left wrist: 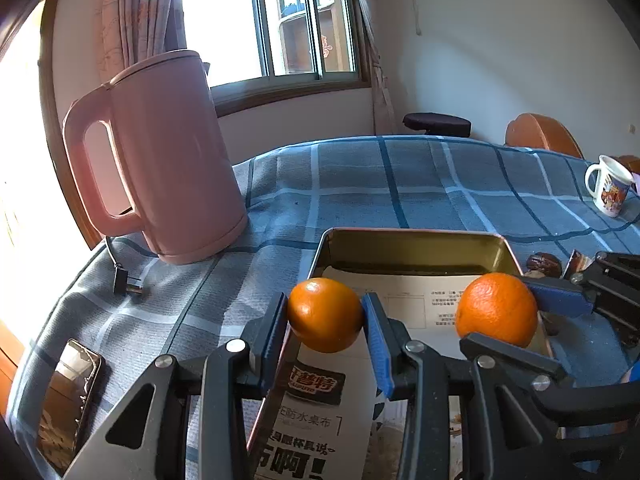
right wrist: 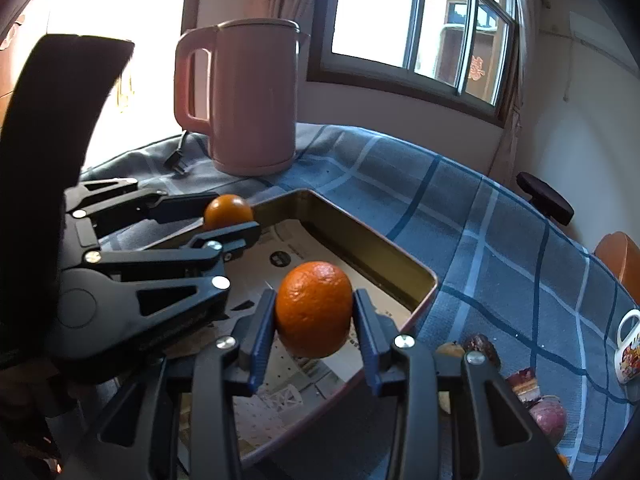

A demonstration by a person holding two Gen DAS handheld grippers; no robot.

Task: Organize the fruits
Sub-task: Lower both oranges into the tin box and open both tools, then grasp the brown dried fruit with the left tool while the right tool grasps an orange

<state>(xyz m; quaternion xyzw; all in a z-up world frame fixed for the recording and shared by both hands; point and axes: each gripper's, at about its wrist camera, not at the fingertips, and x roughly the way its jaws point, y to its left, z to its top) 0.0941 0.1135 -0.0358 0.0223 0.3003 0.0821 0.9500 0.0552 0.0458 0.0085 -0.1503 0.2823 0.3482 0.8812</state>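
- The left tool (left wrist: 325,316) is clamped on a small orange (left wrist: 325,314), its blue pads pressing the fruit's two sides, above the near left edge of an open metal tin (left wrist: 412,242).
- The right tool (right wrist: 314,322) is clamped on a larger, pebbled orange (right wrist: 314,309), held over the tin's paper-lined floor toward its right wall.
- In the right wrist view the larger orange looks slightly taller than wide, its long axis close to upright between the pads; the smaller fruit is nearly round, so no clear axis can be told.
- Both tools point downward toward the tin, side by side, the fruits clear of the tin's floor.
- The tin sits on a desk covered by a blue checked cloth (left wrist: 400,184), its long side running along the near edge.
- A pink kettle (left wrist: 160,156) stands upright near the desk's far left corner, its plug (left wrist: 126,282) lying on the cloth beside it.
- A phone (left wrist: 70,400) lies flat at the desk's left edge; a printed mug (left wrist: 610,186) stands toward the right edge.
- Dark, wrinkled fruits (right wrist: 482,350) lie on the cloth just beside the tin's right wall.
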